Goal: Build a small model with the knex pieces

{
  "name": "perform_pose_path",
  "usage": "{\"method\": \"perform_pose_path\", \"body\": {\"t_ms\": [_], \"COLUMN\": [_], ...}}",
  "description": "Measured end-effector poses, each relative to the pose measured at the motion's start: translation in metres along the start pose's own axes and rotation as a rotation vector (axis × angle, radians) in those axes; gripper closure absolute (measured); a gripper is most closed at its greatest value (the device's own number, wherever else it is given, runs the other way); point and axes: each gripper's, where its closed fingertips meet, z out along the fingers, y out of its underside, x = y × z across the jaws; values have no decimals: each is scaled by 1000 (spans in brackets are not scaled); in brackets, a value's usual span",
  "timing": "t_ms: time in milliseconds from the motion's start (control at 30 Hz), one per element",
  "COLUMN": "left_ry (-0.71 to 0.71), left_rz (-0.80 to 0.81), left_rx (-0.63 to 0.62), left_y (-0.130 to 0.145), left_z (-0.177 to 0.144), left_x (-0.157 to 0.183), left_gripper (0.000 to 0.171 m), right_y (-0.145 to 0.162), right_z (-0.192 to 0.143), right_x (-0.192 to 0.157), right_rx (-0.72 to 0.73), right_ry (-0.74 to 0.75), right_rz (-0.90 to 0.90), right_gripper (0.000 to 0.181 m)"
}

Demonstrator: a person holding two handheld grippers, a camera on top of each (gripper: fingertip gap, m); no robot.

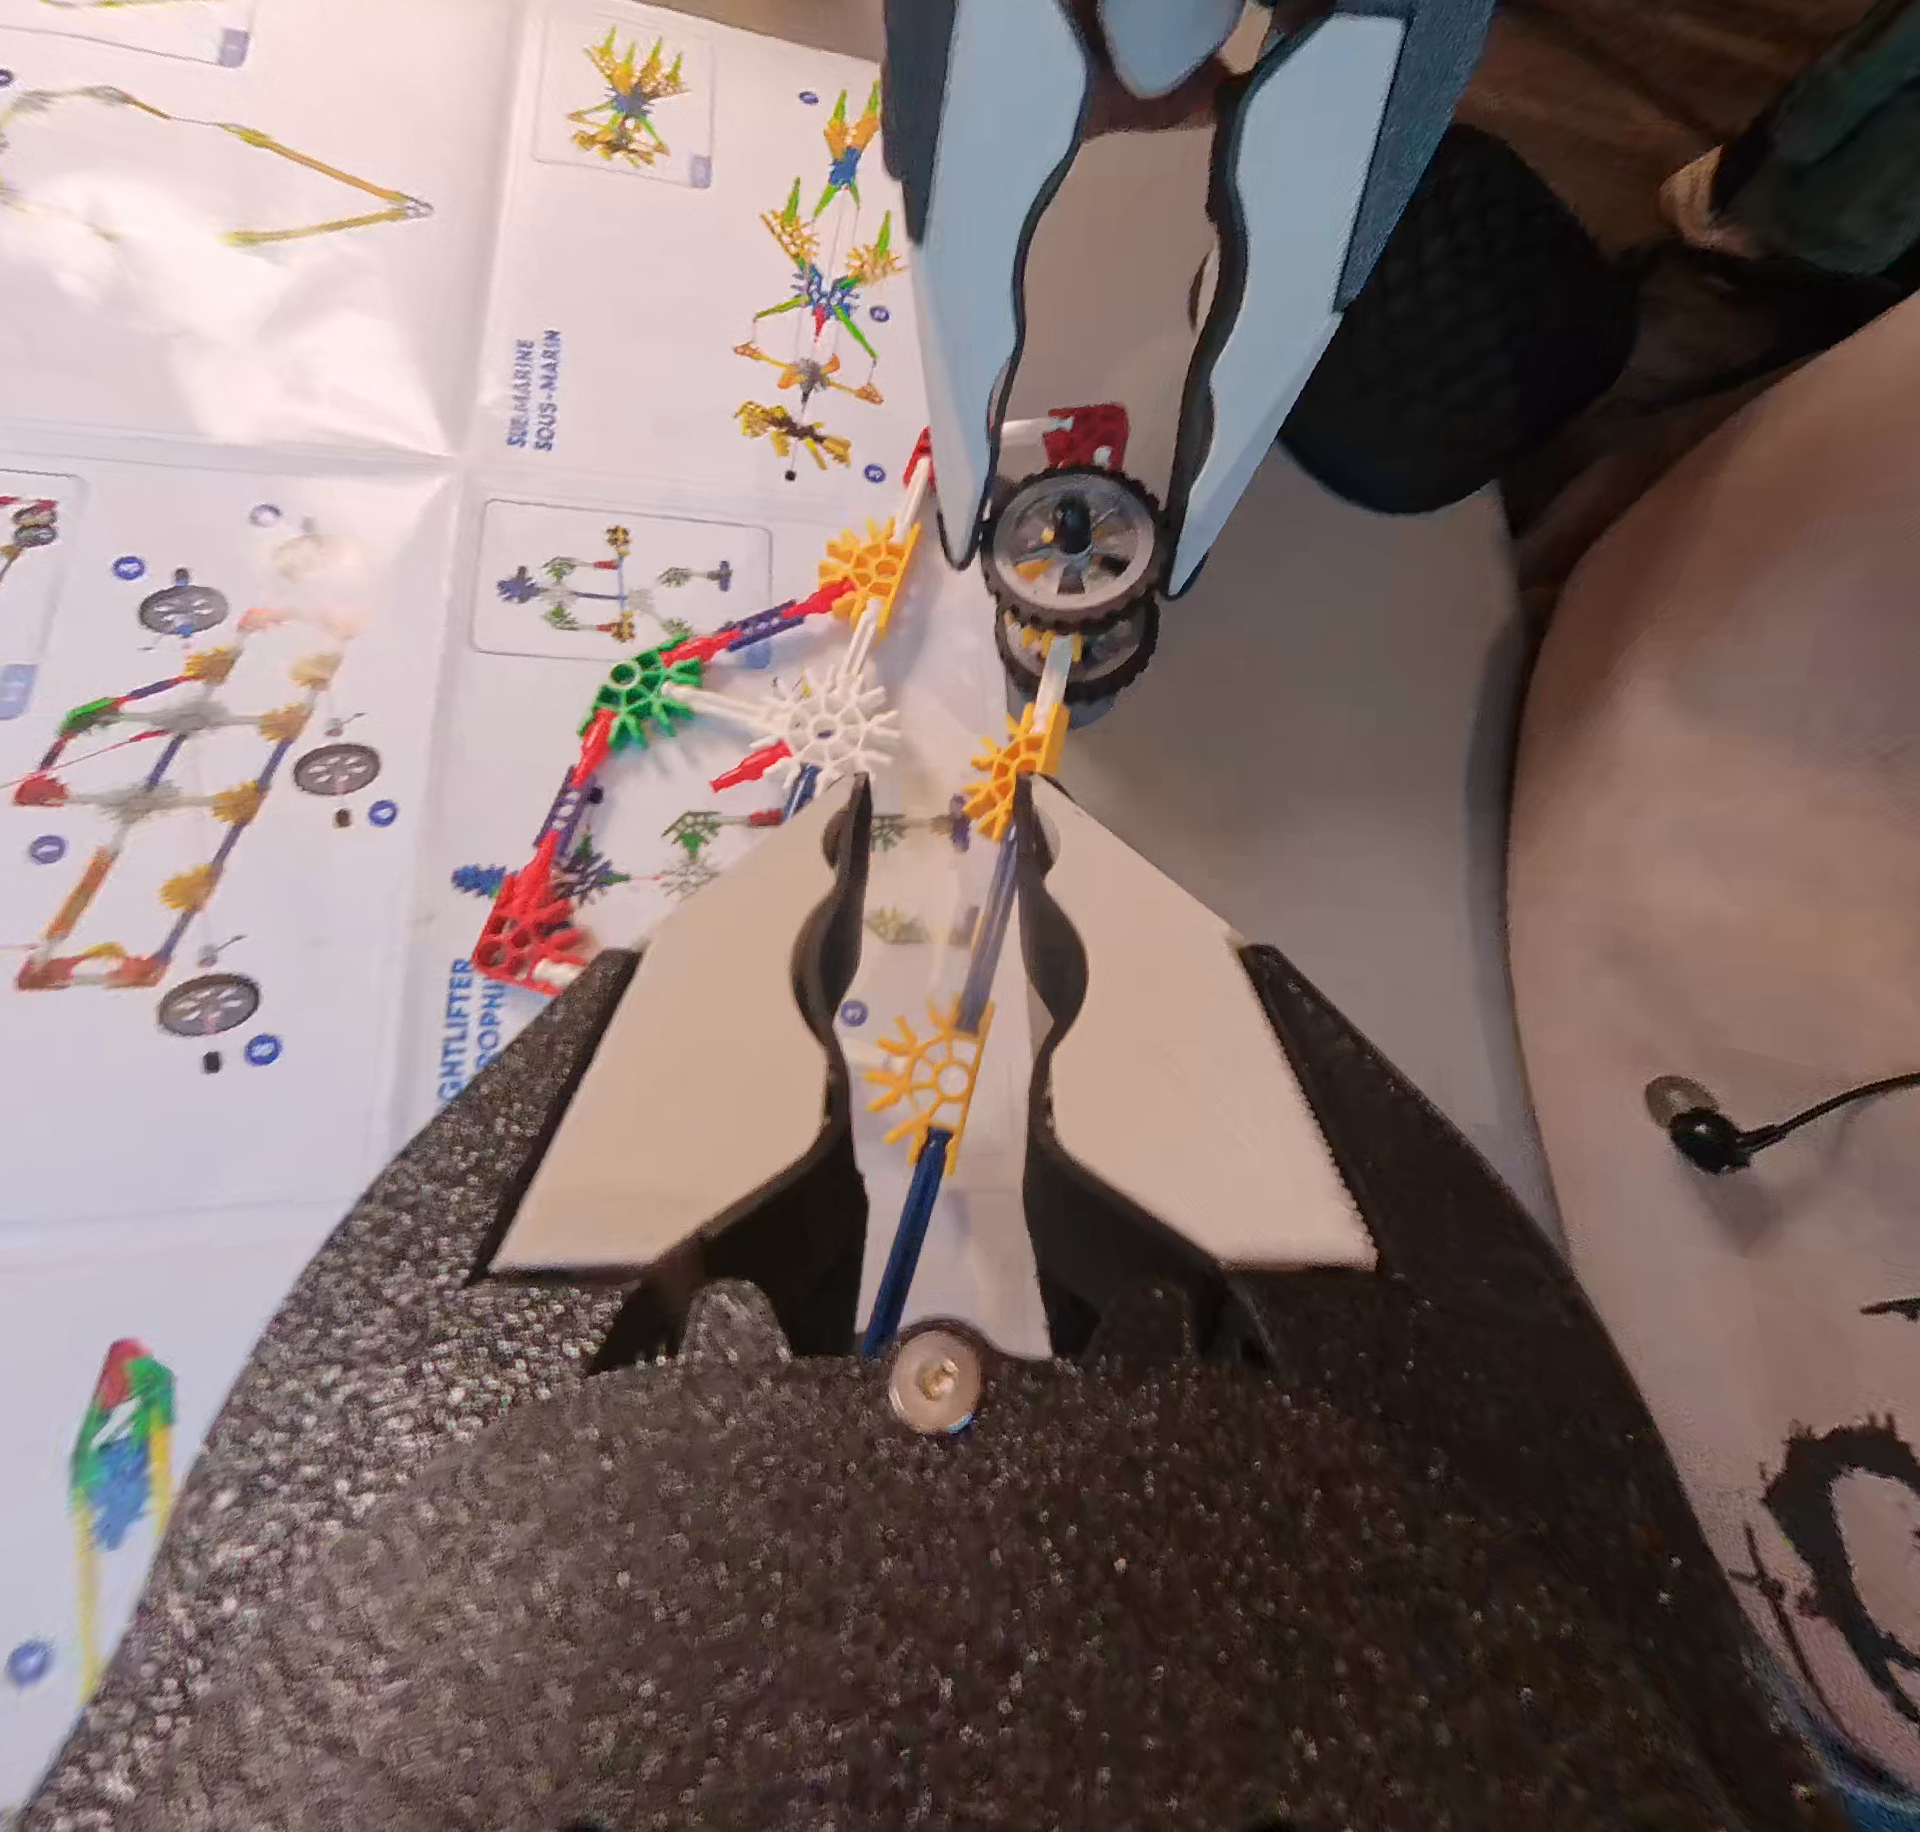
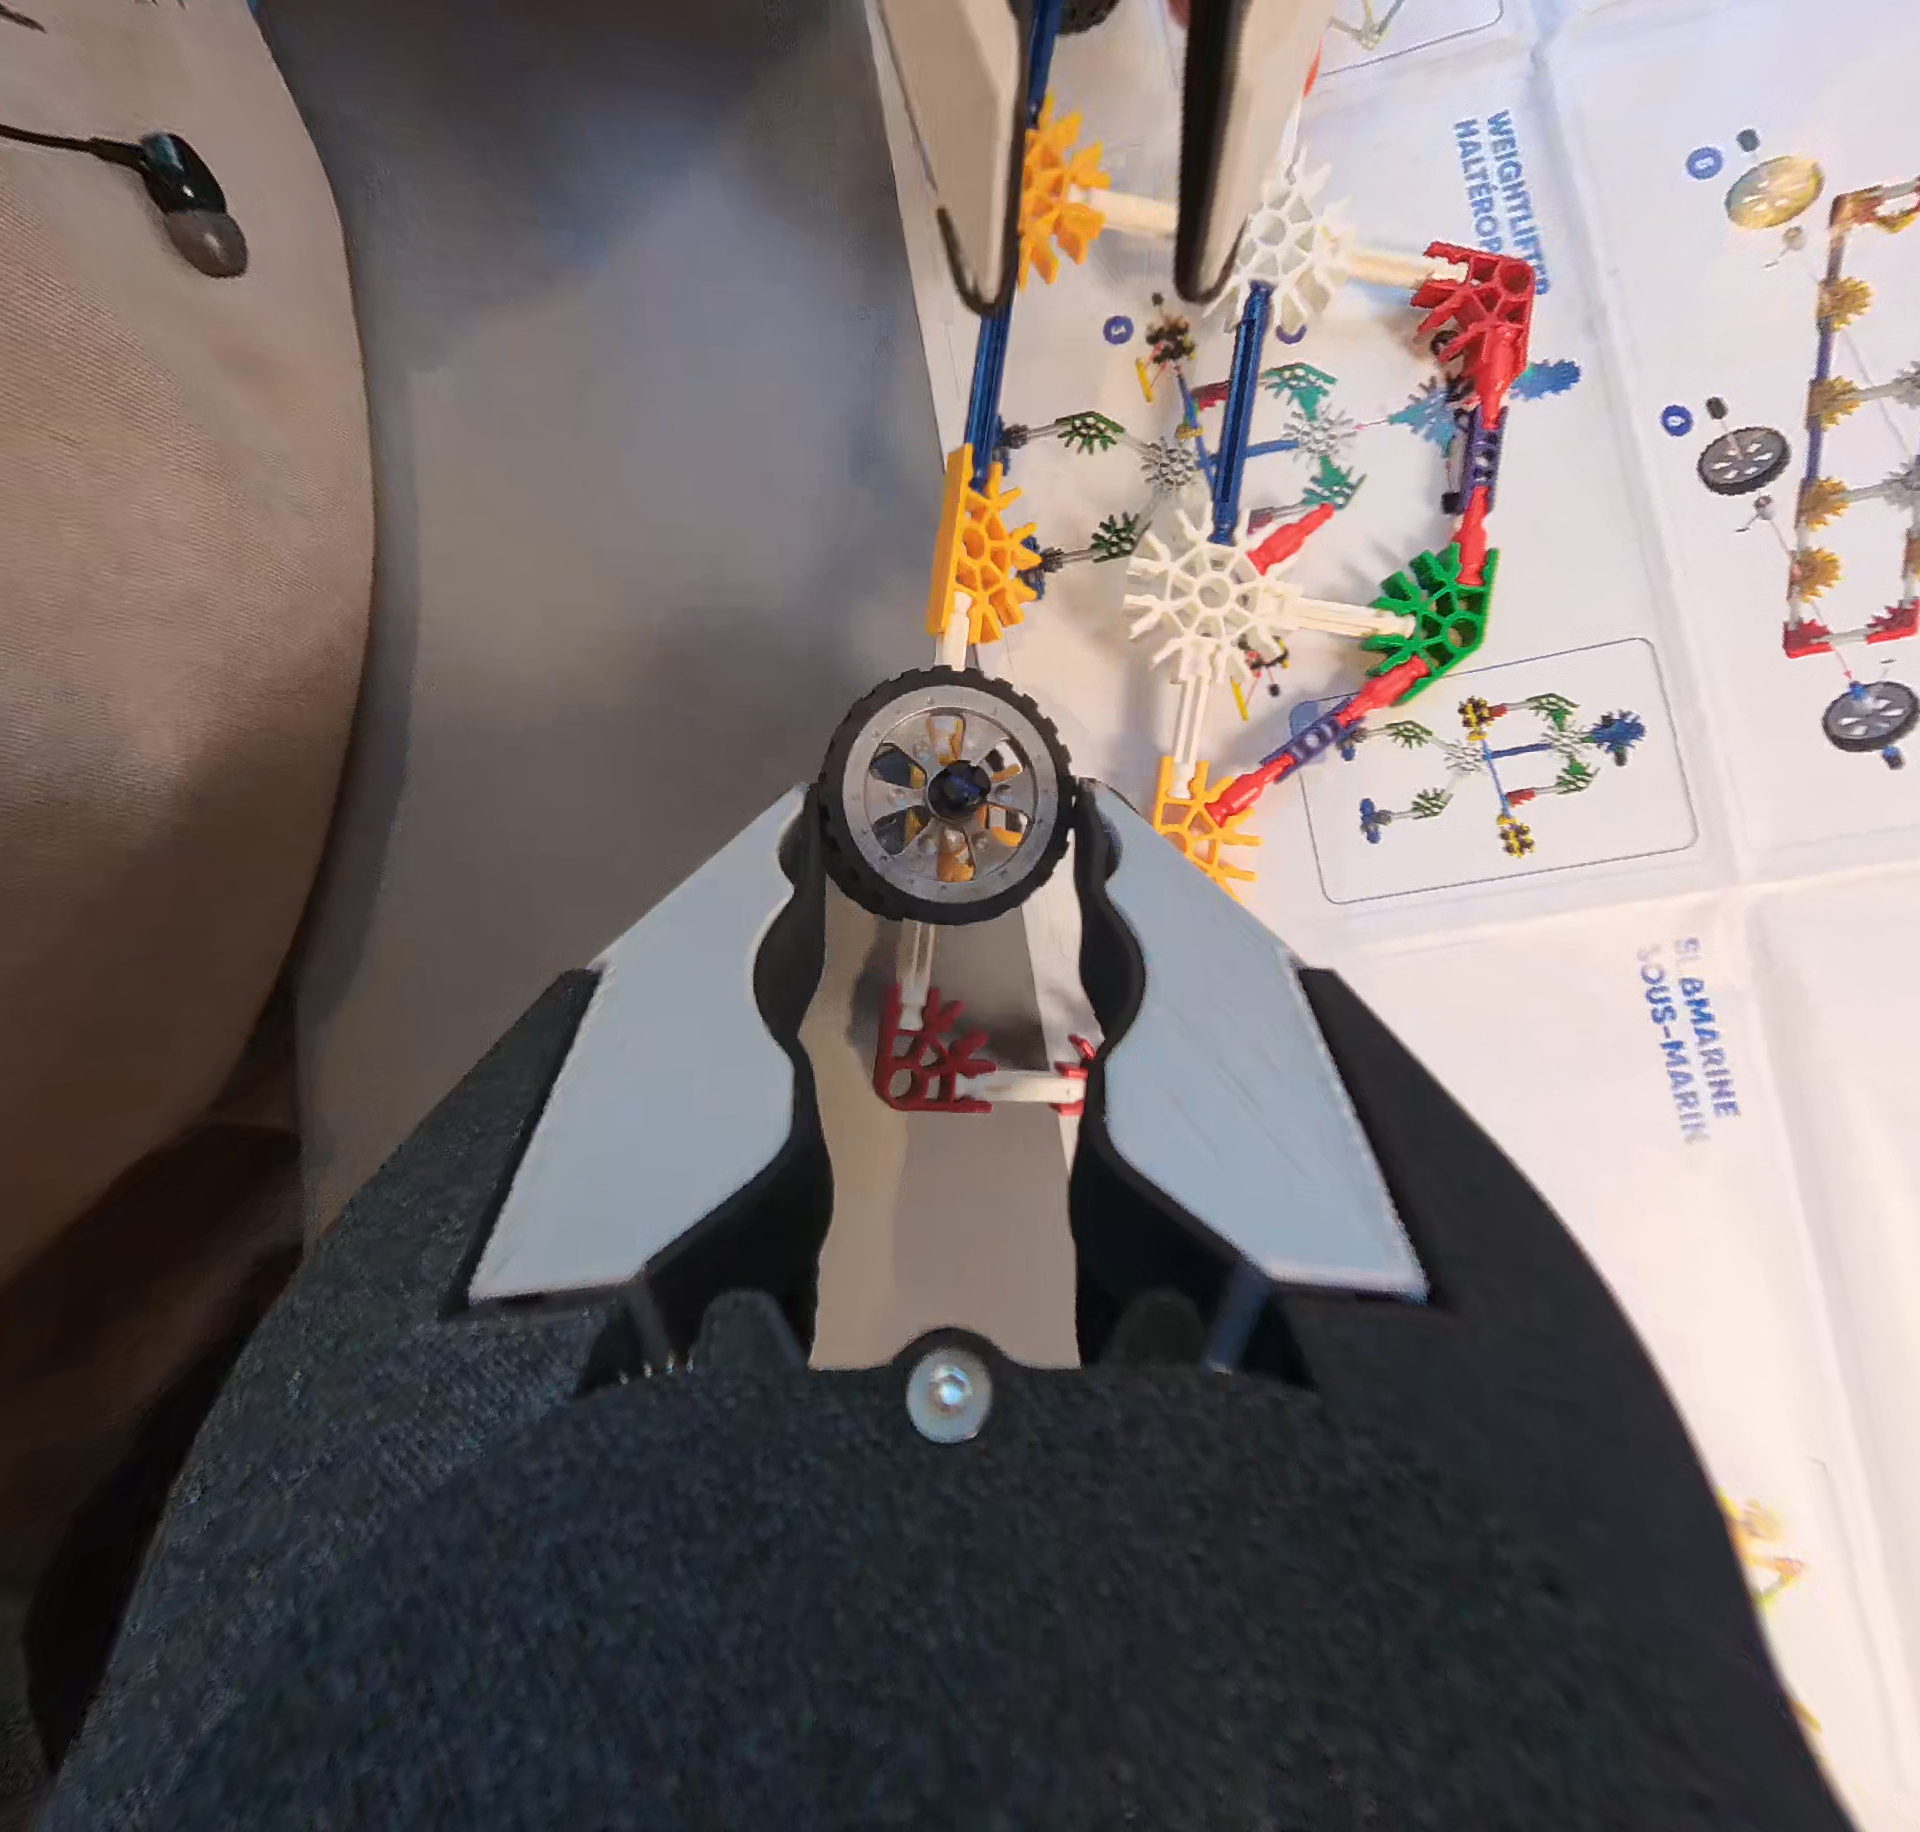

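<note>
The right hand-held gripper (image 2: 948, 803) pinches a small grey wheel with a black tyre (image 2: 948, 808) between its fingertips, the wheel sitting on the end of a white rod at one corner of a toy frame (image 2: 1216, 598) built of coloured rods and snowflake-shaped connectors. The left hand-held gripper (image 1: 940, 806) has its jaws set narrowly either side of the frame's blue rod (image 1: 914, 1232), with a yellow connector (image 1: 935, 1070) lying between the fingers; whether the pads actually press on the rod I cannot tell. A second wheel (image 1: 1081, 655) sits just below the held one in the left wrist view. The frame lies partly over a folded instruction sheet (image 1: 312, 380) on the pale worktop (image 2: 644, 432), with a person's fabric-covered body close alongside. The tyre is round and held only at the fingertips, so a twist or sideways pull could roll it out of the grip. If the two grippers pull apart or at different angles, the snap joints could pop, most likely the thin white rod next to the wheel. The frame's far side hangs unsupported and could sag or catch the sheet and drag it.
</note>
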Motion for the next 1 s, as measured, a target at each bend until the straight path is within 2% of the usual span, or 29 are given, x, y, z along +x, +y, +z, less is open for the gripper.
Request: {"method": "perform_pose_path", "body": {"t_ms": [100, 267, 300, 367, 467, 600, 733, 800, 833, 933, 1000], "left_ry": [-56, 12, -4, -51, -73, -46, -75, -69, -65, -66, -75], "left_rz": [57, 91, 111, 139, 113, 4, -25, -30, -30, -4, 21], "left_rx": [-85, -214, -236, -271, -257, -192, -158, -155, -161, -184, -187], "left_y": [18, 47, 50, 54, 48, 42, 37, 36, 36, 37, 35], "left_z": [-8, -1, 4, 11, 11, 7, 3, 5, 7, 13, 14], "left_x": [-12, -3, -5, -11, -15, -19, -28, -28, -28, -23, -19], "left_gripper": [144, 141, 142, 160, 164, 164, 164, 164, 164, 164, 164], "right_y": [1, 19, 21, 20, 18, 15, -25, -45, -49, -49, -48], "right_z": [-2, -8, -9, -11, -13, -37, -63, -54, -44, -12, 6], "right_x": [6, 33, 37, 43, 47, 60, 40, 23, 19, 28, 34], "right_rx": [-30, -127, -137, -109, -47, 34, 201, 233, 204, 41, -38], "right_ry": [58, 218, 245, 275, 303, 416, 481, 467, 469, 524, 497], "right_rz": [-47, -108, -108, -85, -41, 28, -11, -69, -108, -263, -332], "right_gripper": [134, 140, 140, 143, 152, 145, 143, 145, 145, 144, 145]}}
